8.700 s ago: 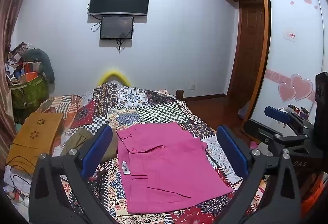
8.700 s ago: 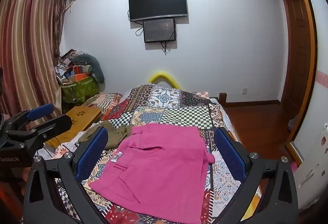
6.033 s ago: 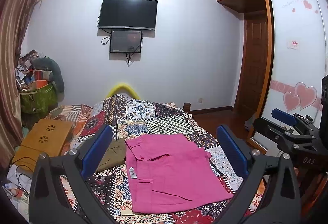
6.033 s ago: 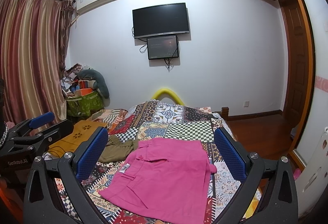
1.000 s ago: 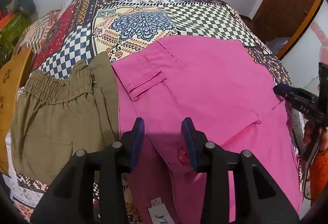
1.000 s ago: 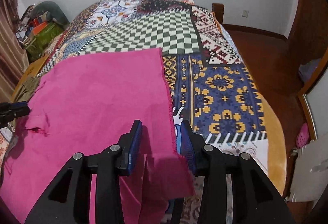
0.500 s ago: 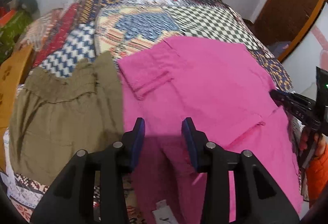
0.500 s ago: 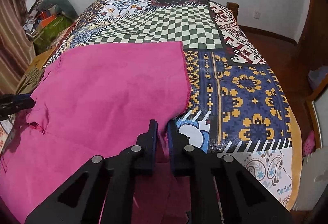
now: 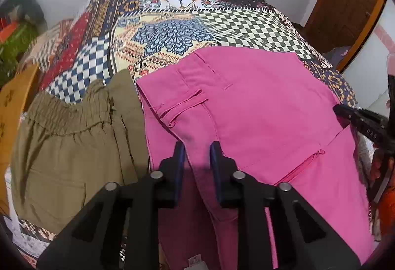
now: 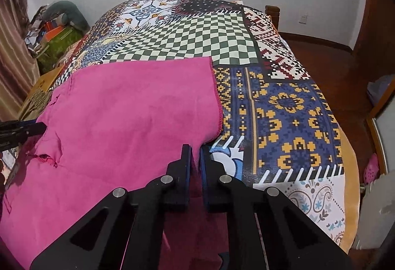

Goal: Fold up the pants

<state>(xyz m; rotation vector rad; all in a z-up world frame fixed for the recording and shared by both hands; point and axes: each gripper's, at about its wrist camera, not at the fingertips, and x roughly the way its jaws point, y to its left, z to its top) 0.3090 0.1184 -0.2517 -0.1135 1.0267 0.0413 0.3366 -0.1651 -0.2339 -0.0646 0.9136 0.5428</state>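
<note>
Pink pants [image 9: 246, 107] lie spread flat on a patchwork bedspread [image 9: 172, 30]. My left gripper [image 9: 196, 154] points down at their waistband side, near the pocket. Its jaws are closing with a ridge of pink cloth between them, and a gap still shows. My right gripper [image 10: 195, 158] is shut on the hem edge of the pink pants [image 10: 128, 116], its pads pinching the cloth at the right border. Each gripper also shows at the edge of the other's view: the right gripper [image 9: 358, 119] and the left gripper [image 10: 22, 130].
Olive-green pants [image 9: 66, 146] with an elastic waist lie just left of the pink ones, touching them. A wooden board [image 9: 9, 102] sits off the bed's left side. The bedspread [image 10: 284, 97] runs on to the right, then drops to a wooden floor [image 10: 345, 72].
The right jaws closed on the pink hem edge. The left jaws narrowed around the cloth by the waistband. Neither hand shifted.
</note>
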